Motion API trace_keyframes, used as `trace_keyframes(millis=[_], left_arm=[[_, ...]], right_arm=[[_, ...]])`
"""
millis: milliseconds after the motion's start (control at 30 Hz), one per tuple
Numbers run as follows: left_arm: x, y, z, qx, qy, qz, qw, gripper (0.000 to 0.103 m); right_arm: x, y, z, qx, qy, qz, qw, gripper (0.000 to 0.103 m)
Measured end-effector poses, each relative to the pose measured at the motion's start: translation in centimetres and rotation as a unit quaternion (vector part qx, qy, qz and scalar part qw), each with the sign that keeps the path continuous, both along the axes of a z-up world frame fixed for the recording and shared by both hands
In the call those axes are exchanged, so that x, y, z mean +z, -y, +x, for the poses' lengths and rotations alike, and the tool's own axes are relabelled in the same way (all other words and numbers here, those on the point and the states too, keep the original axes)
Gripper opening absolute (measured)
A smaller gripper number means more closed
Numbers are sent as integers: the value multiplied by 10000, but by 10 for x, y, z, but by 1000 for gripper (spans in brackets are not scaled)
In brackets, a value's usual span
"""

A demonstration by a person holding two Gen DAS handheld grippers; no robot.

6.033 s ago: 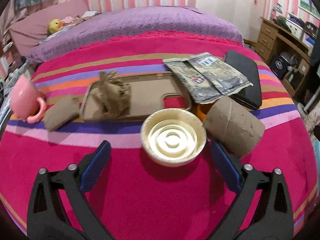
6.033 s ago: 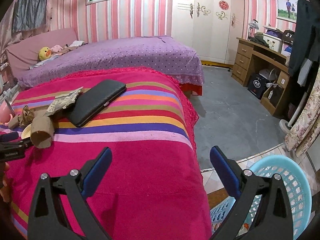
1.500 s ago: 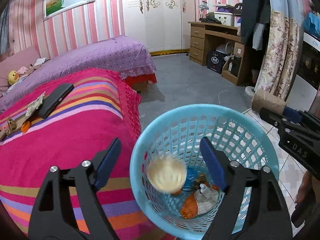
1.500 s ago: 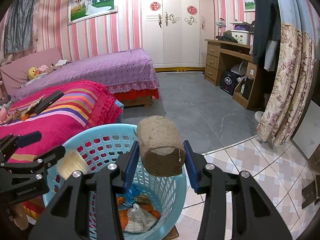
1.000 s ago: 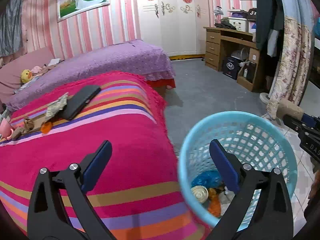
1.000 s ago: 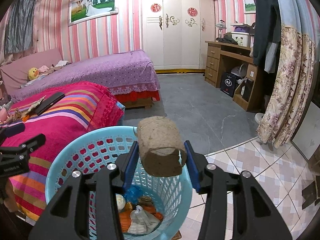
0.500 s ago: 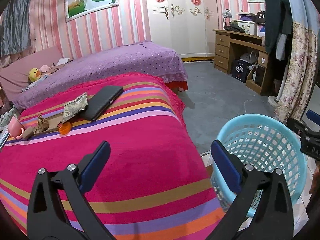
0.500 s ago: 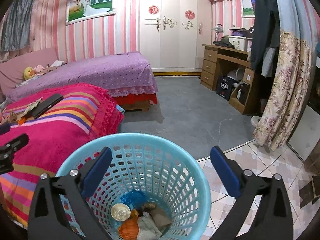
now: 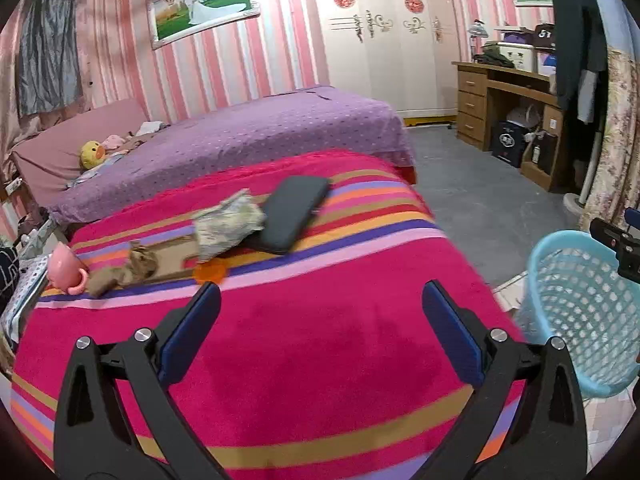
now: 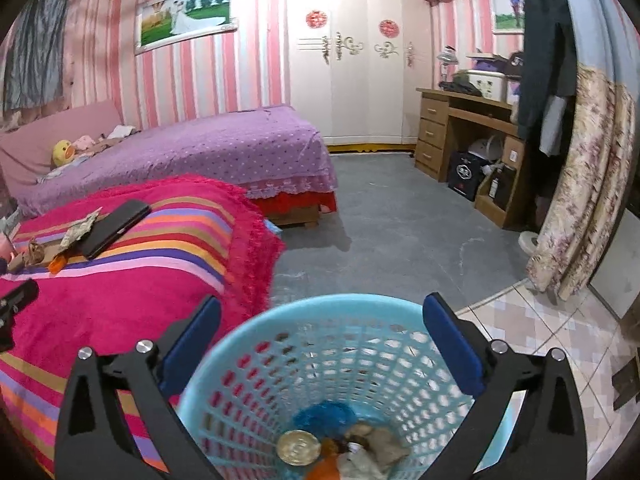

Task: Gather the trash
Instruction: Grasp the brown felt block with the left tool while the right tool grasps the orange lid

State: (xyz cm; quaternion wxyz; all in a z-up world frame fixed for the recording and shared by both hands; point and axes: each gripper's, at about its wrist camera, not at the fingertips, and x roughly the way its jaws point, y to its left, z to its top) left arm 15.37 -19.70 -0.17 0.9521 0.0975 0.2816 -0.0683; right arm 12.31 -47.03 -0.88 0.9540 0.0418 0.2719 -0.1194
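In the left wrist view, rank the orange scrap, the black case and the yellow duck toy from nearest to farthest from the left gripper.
1. Orange scrap, on the striped blanket just ahead of the left gripper.
2. Black case, farther up the blanket.
3. Yellow duck toy, far left on the purple bed.

Striped bed [image 9: 320, 344]: wrappers [image 9: 226, 226], cardboard [image 9: 168, 258], black case [image 9: 294, 212]

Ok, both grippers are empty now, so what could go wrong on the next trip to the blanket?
1. The crumpled wrapper overlaps the black case, so a wide grab could drag the case, which may not be trash, along with it.
2. The pink cup sits beside the brown paper scraps near the blanket edge; reaching for the scraps could knock it off.
3. The blue basket stands tight against the bed, so the left gripper swinging back might bump its rim.
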Motion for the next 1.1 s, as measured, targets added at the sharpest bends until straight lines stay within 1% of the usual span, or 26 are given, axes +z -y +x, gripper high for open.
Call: trace_keyframes(millis=[67,233,400,500,600,767,867,1000,1100], left_arm=[[1,-17,7,40,-21,-11,10000,97],[4,-66,24,299,81,-29,9995,97],[-2,-111,44,484,-156,-160,9986,97],[-7,-137,52,607,-197,-75,9979,97],[-10,-159,58,673,-263,-93,9973,97],[-11,-203,69,823,-373,-189,9957,97],[-11,-226,74,909,-400,-271,9947,97],[-16,-260,83,1113,-451,-271,9924,97],[-22,-283,90,1217,-597,-409,9899,97]], right_arm=[[0,-13,7,59,-27,-10,10000,98],[2,-44,25,147,36,67,9999,98],[5,-80,37,315,92,46,9995,98],[8,-106,48,460,94,25,9989,98],[6,-133,61,556,4,16,9985,98],[-3,-180,82,835,-145,195,9962,98],[-11,-212,95,999,-282,101,9945,98],[-18,-259,112,1482,-454,72,9879,98],[-22,-293,127,1743,-563,-138,9830,98]])
